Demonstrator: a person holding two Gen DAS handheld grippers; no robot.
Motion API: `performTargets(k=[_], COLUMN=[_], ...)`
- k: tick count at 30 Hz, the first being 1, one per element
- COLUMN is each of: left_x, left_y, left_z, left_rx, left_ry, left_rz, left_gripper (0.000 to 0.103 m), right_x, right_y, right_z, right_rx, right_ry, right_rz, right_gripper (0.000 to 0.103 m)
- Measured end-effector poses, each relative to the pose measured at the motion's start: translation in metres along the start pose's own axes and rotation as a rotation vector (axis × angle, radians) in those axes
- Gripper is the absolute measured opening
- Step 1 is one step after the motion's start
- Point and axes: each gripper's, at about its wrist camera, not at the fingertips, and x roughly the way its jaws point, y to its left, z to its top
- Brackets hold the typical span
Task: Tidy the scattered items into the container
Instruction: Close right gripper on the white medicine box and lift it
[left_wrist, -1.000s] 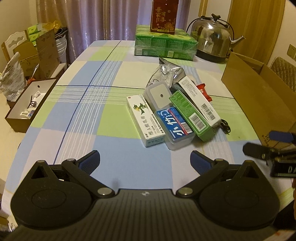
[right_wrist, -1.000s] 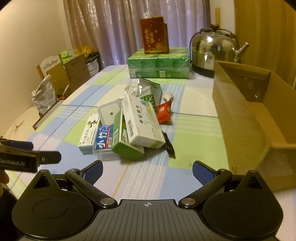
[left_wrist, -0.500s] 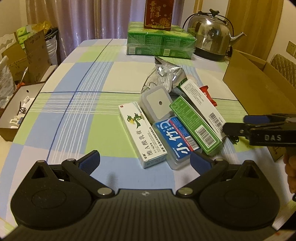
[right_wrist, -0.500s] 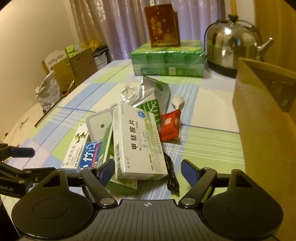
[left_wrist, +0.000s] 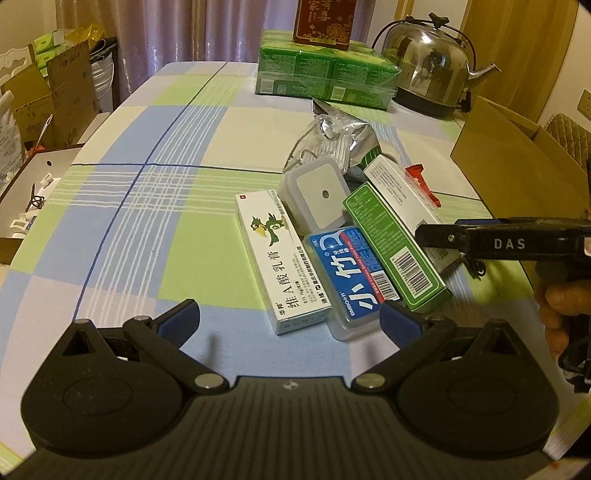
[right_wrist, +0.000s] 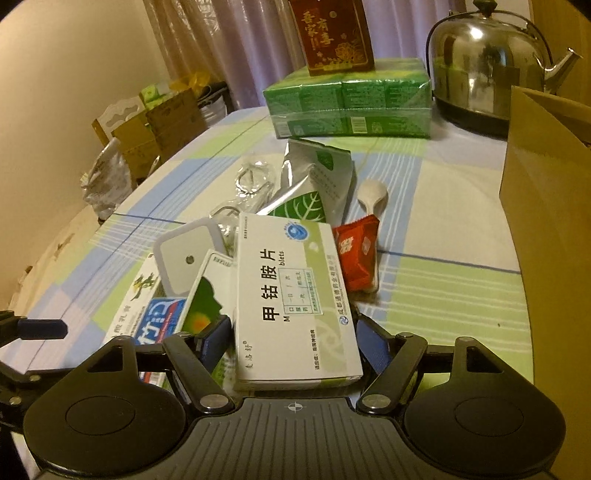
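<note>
Both pairs of jaws stand spread wide: the left gripper (left_wrist: 288, 319) holds nothing and hovers over the tablecloth (left_wrist: 155, 229) just short of the pile, while the right gripper (right_wrist: 291, 339) has its blue pads on either side of the white tablet box (right_wrist: 291, 295), though whether they press on it cannot be told. Four flat cartons lie in the heap: that white tablet box on top, a green box (left_wrist: 391, 243) under it, a blue-labelled clear case (left_wrist: 351, 280) and a long white ointment box (left_wrist: 279, 258) at the left edge. One white square plug-in light (left_wrist: 317, 195), one silver foil pouch (right_wrist: 317, 184), one red sachet (right_wrist: 356, 254) and one white spoon (right_wrist: 375, 197) complete the clutter. One cardboard box (right_wrist: 550, 229), the container, stands open at the right of the table, apart from the pile. Only the right wrist view shows the spoon and the pouch's green leaf print; only the left wrist view shows the barcodes, the ointment box's bird picture and the person's hand (left_wrist: 561, 302) behind the right gripper. At the far end sit one steel kettle (left_wrist: 428, 62) and one green shrink-wrapped pack (left_wrist: 325, 74) with a red carton (right_wrist: 332, 33) on it.
</note>
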Motion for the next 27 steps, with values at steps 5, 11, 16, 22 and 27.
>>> performTargets(k=[5,11,16,22,27], left_x=[-0.002,-0.007,-0.013,-0.021,-0.016], left_y=[-0.001,-0.005,-0.006,-0.013,-0.035], left_z=[0.0,0.001,0.001,0.003,0.005], left_rx=[0.0,0.004,0.005,0.007,0.03], left_ry=[-0.012,-0.027,-0.039,-0.068,-0.081], left_rz=[-0.005,-0.005,-0.007,-0.047,-0.101], left_gripper=[0.102,0.102,0.102,0.102,0.1], right_x=[-0.003,-0.017,-0.026,-0.034,-0.042], right_y=[0.006,0.019,0.04,0.042,0.033], right_z=[-0.002,-0.018,-0.035,-0.046,-0.056], right_rx=[-0.018,-0.053,-0.072,-0.053,-0.068], right_ry=[0.013,0.048,0.059,0.072,0.066], right_rz=[-0.028,-0.118,-0.098,-0.168,-0.239], right_gripper=[0.069,0.069,0.069,0.069,0.069])
